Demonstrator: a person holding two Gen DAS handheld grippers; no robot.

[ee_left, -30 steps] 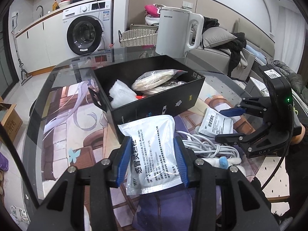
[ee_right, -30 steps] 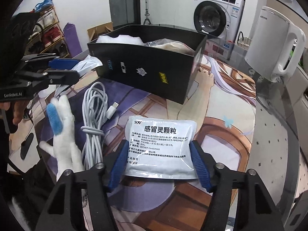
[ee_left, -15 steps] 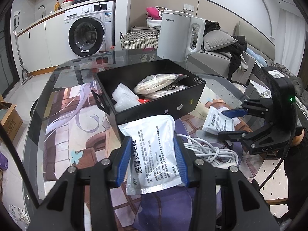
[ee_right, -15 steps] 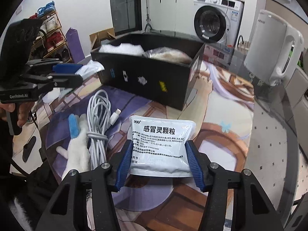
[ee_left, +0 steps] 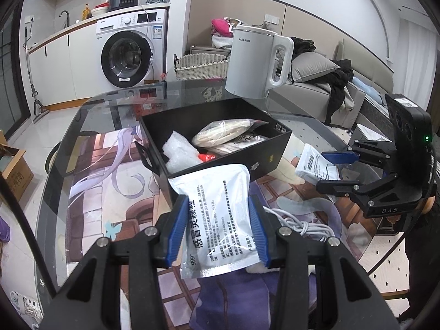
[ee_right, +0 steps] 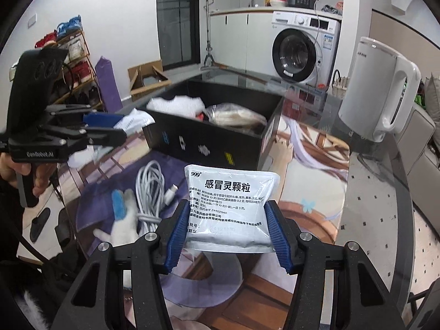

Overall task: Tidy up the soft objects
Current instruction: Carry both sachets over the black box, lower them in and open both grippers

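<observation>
My left gripper (ee_left: pixel 218 229) is shut on a white medicine pouch (ee_left: pixel 217 214) and holds it above the table, just before the open black box (ee_left: pixel 264 154). My right gripper (ee_right: pixel 228 236) is shut on a second white medicine pouch (ee_right: pixel 231 206), also lifted, in front of the same box (ee_right: pixel 203 143). The box holds a white bubble wrap bundle (ee_left: pixel 178 151) and a clear bag of pale items (ee_left: pixel 225 134). Each gripper shows in the other's view: the right (ee_left: pixel 341 170) and the left (ee_right: pixel 107 126).
A coiled white cable (ee_right: pixel 151 189) and a white plush toy with a blue patch (ee_right: pixel 121 220) lie on the printed mat (ee_left: pixel 104 181). A white kettle (ee_left: pixel 255 63) stands behind the box on the glass table (ee_left: pixel 55 192). A washing machine (ee_left: pixel 129 52) is beyond.
Both grippers have risen with their pouches and moved nearer the black box. The right pouch has left the mat.
</observation>
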